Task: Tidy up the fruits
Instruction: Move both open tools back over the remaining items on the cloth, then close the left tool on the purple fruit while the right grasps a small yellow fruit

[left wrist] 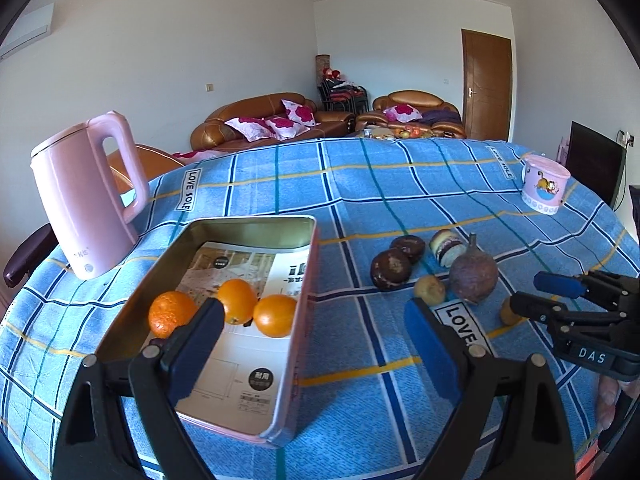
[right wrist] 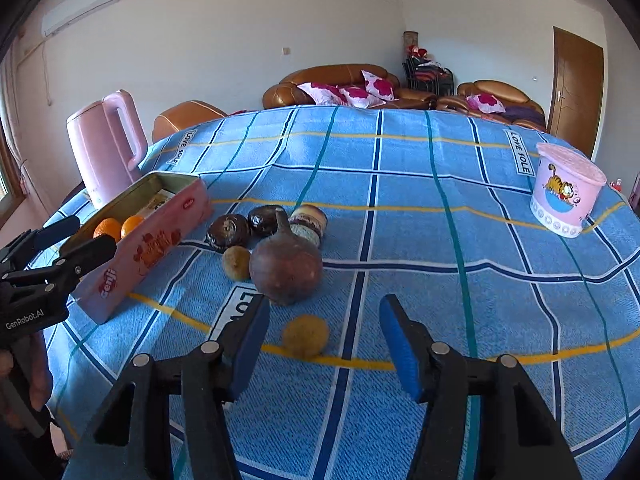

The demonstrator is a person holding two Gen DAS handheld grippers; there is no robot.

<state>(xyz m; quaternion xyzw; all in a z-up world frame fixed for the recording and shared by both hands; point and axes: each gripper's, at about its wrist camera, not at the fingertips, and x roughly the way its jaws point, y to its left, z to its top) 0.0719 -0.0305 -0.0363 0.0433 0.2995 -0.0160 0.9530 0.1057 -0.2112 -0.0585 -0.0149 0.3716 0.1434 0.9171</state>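
Observation:
A pink tin box (left wrist: 298, 320) (right wrist: 152, 248) lies open on the blue checked cloth, with three oranges (left wrist: 236, 300) (right wrist: 107, 227) inside on a printed sheet. My left gripper (left wrist: 316, 344) is open and empty, straddling the box's right wall near its front. To the right lie a large brown pear-shaped fruit (right wrist: 286, 266) (left wrist: 473, 272), two dark round fruits (right wrist: 229, 230) (left wrist: 390, 270), a striped one (right wrist: 308, 224), and two small yellowish fruits (right wrist: 306, 336) (right wrist: 237, 262). My right gripper (right wrist: 324, 344) is open and empty, just short of the nearer yellowish fruit.
A pink kettle (left wrist: 86, 196) (right wrist: 106, 148) stands at the back left beside the box. A pink cartoon cup (left wrist: 544, 186) (right wrist: 568, 196) stands at the far right. The table edge curves away behind; sofas stand beyond.

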